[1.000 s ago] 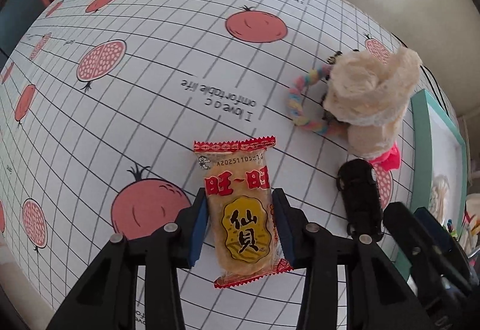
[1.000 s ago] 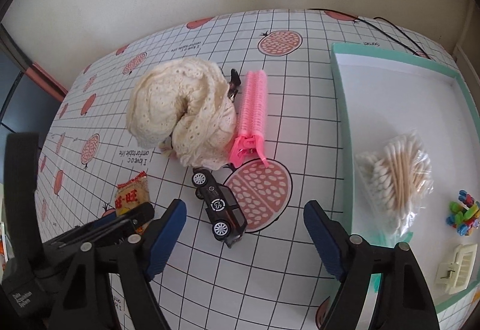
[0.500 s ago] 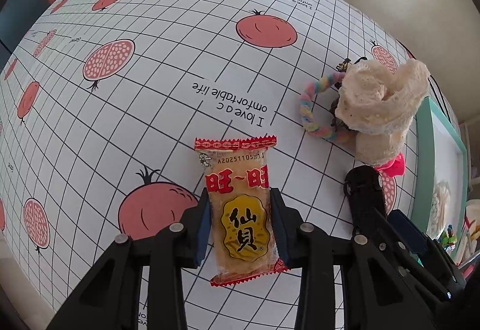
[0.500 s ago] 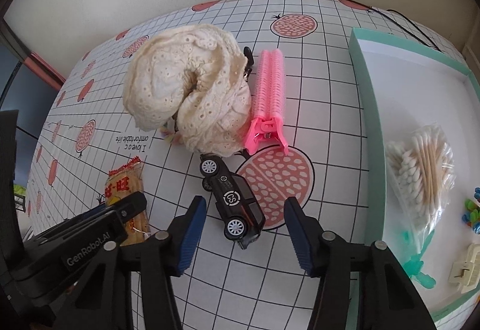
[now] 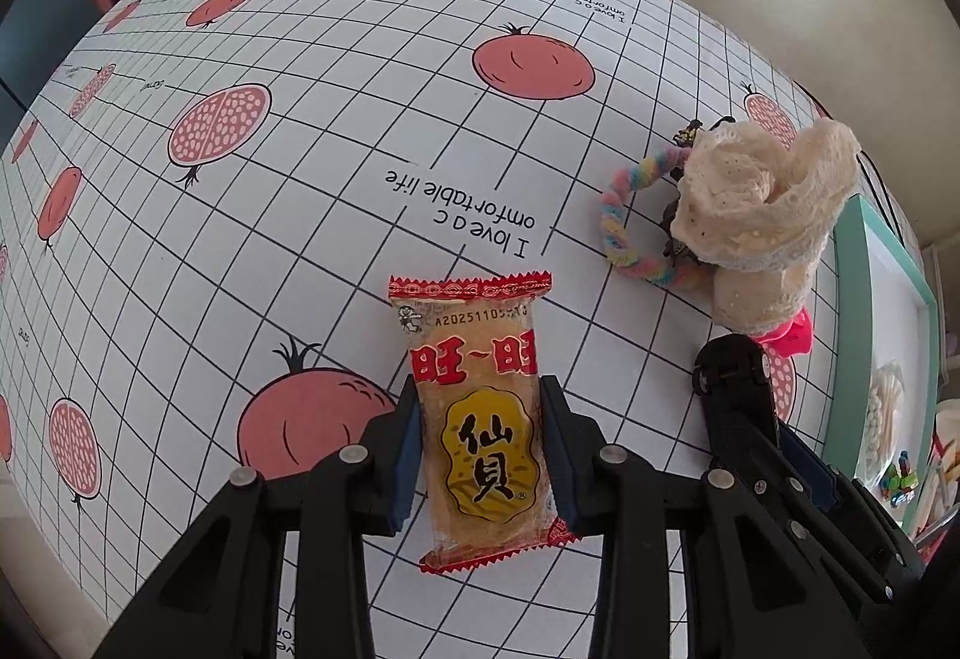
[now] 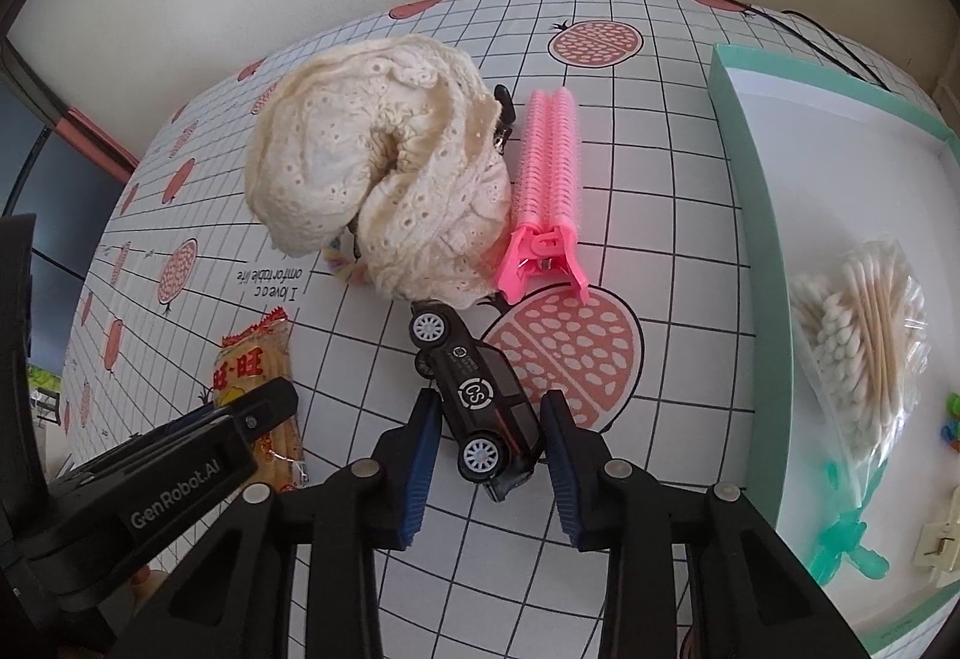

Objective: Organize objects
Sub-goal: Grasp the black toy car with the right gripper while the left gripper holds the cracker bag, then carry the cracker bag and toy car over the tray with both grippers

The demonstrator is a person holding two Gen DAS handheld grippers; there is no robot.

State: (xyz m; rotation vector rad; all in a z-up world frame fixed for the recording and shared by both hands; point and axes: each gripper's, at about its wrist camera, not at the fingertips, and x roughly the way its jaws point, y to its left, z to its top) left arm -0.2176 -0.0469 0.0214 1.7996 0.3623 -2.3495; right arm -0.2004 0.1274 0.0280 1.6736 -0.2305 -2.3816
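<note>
A red-and-yellow snack packet (image 5: 480, 353) lies flat on the pomegranate tablecloth (image 5: 300, 179). My left gripper (image 5: 480, 389) is shut on it, with the blue pads pressed against its long sides. The packet (image 6: 252, 359) also shows in the right wrist view, partly under the left gripper's finger (image 6: 264, 413). A black toy car (image 6: 474, 389) stands on its wheels at an angle, and my right gripper (image 6: 489, 401) is shut on it, a pad touching each flank. In the left wrist view the car (image 5: 729, 365) sits at the tip of the right gripper's finger (image 5: 750, 437).
A crumpled cream lace cloth (image 6: 372, 179) lies just beyond the car, with a pink hair clip (image 6: 546, 179) beside it and a pastel braided ring (image 5: 618, 215) partly under it. A teal-rimmed tray (image 6: 750, 239) at the right holds a bag of cotton swabs (image 6: 858, 335) and small items.
Both grippers have closed in: the left pads came together onto the packet's sides. The right gripper moved forward over the car and its wide jaws narrowed onto it.
</note>
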